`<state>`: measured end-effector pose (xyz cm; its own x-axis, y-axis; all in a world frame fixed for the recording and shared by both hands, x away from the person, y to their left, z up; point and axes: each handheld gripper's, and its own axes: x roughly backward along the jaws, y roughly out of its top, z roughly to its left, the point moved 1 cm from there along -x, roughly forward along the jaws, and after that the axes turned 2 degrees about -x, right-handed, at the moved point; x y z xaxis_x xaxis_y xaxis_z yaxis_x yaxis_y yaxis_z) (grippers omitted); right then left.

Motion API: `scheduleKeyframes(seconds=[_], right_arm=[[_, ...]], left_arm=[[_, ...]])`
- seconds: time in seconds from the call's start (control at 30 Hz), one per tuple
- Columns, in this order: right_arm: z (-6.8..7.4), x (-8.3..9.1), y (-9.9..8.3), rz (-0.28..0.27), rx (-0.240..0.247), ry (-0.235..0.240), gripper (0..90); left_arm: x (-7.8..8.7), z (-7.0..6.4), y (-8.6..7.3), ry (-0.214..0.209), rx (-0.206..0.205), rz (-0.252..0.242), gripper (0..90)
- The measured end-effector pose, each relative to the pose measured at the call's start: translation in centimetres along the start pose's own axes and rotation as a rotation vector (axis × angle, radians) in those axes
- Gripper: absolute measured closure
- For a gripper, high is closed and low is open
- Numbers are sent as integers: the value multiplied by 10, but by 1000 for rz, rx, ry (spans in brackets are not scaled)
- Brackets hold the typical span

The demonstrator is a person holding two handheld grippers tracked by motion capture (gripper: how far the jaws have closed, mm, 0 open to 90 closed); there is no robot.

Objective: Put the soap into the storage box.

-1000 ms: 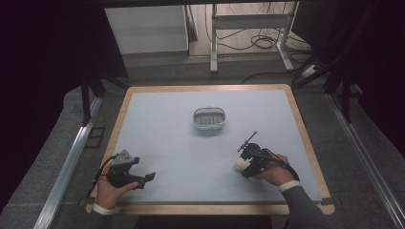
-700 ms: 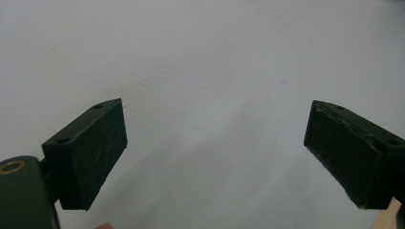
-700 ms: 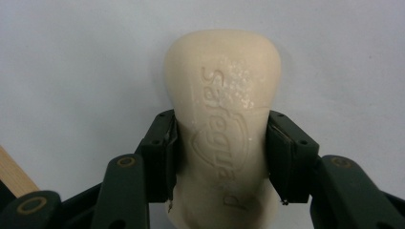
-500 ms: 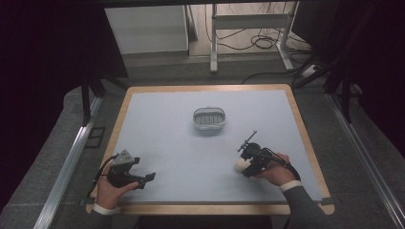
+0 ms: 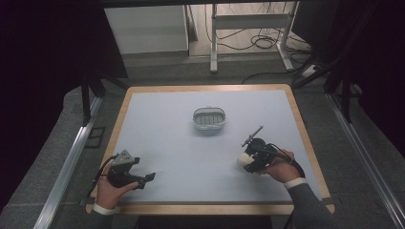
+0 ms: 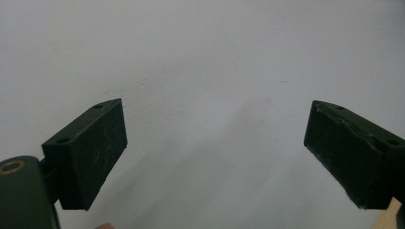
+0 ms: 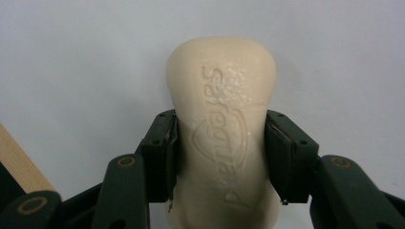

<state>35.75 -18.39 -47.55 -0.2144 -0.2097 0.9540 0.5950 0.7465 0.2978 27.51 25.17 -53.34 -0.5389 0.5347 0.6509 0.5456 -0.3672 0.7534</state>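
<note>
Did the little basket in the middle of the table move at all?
No. The basket sits at the same spot against the table's wooden far edge as in the earlier high views, and neither gripper is near it.

One camera sits high above the counter point(image 5: 162, 138), looking down and forward. Two ride the tongs, very close, and see that same counter.

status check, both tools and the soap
Left tool open, nothing between jaws. Right tool shut on soap, low over the table. Basket mid-table, path to it clear.
</note>
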Motion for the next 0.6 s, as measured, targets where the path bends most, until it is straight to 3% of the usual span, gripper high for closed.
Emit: scheduleKeyframes(seconds=[0.23, 0.6], right_arm=[[-6, 13, 8, -37, -3, -14, 492], [-10, 19, 25, -62, 7, -20, 492]], left_arm=[[0, 0, 0, 0, -2, 1, 78], [-1, 0, 0, 1, -3, 3, 78]])
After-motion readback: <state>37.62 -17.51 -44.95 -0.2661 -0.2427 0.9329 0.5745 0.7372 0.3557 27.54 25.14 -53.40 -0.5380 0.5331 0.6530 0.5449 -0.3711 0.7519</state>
